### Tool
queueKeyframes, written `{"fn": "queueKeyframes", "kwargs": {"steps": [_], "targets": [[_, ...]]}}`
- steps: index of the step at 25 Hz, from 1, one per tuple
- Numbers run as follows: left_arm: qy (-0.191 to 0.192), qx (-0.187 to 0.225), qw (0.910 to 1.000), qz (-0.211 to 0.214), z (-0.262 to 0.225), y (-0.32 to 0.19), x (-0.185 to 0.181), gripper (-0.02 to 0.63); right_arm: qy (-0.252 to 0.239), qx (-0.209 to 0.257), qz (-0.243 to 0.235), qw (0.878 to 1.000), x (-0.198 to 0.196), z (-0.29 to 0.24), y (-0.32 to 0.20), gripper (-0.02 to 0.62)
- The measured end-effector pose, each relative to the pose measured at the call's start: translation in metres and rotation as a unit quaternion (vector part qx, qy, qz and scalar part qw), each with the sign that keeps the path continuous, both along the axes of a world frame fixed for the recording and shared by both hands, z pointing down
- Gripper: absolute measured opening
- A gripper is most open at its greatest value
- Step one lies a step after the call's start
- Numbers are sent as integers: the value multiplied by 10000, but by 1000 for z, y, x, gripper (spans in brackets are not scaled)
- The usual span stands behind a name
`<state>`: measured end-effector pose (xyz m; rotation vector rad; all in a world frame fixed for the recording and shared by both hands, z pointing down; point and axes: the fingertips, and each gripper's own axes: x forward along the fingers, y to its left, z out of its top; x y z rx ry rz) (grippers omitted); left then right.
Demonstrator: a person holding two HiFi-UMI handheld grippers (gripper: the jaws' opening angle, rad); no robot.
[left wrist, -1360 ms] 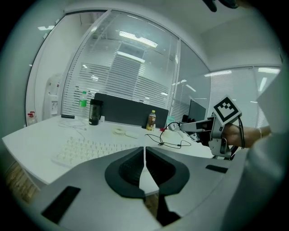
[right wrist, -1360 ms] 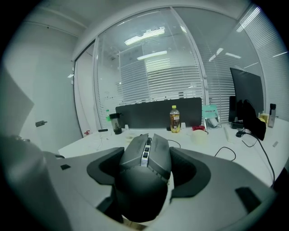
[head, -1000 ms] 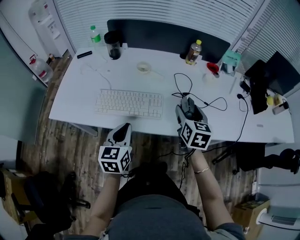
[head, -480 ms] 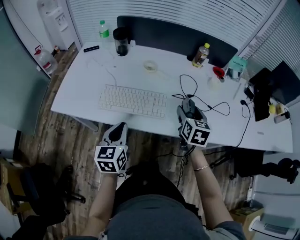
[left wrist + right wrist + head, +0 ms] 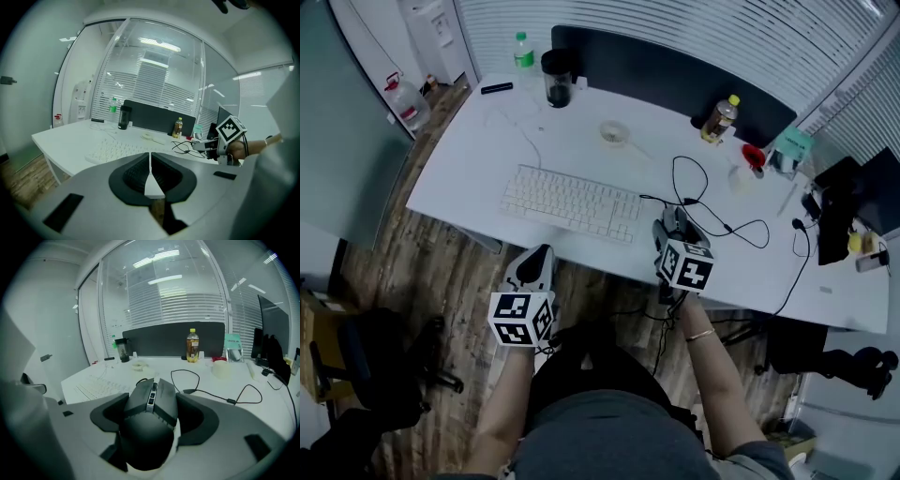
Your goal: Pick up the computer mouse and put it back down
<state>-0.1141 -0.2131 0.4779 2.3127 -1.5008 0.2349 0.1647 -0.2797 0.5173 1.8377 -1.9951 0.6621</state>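
Note:
A black computer mouse point(image 5: 149, 425) sits between the jaws of my right gripper point(image 5: 153, 405), which is shut on its sides. In the head view the mouse point(image 5: 674, 221) and right gripper point(image 5: 676, 228) are over the white desk point(image 5: 469, 159) near its front edge, just right of the white keyboard point(image 5: 572, 202). Whether the mouse rests on the desk I cannot tell. Its black cable point(image 5: 705, 202) loops away across the desk. My left gripper point(image 5: 541, 257) hangs in front of the desk edge, jaws shut on nothing point(image 5: 150, 173).
A yellow-capped bottle point(image 5: 719, 117), a black cup point(image 5: 557, 78), a green bottle point(image 5: 523, 52), a tape roll point(image 5: 614, 132) and a red item point(image 5: 753, 155) stand along the back. A dark monitor point(image 5: 862, 202) is at the right end. Wooden floor lies below.
The head view has shifted, so the desk sits further right and lower in frame. Both grippers hold about the same places; the right one keeps the mouse.

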Motion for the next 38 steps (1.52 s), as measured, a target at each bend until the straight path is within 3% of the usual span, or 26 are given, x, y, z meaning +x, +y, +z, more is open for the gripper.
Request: {"fn": "queueKeyframes", "kwargs": {"steps": [19, 28, 38], "targets": [[-49, -292, 9985, -451, 19, -14, 10, 31, 127, -799, -616, 9948, -3, 67, -25, 314], [-44, -423, 9977, -530, 28, -21, 17, 31, 422, -1095, -828, 9896, 2, 86, -28, 313], [-10, -410, 9970, -653, 28, -24, 16, 31, 634, -1161, -969, 9865, -2, 87, -33, 318]]}}
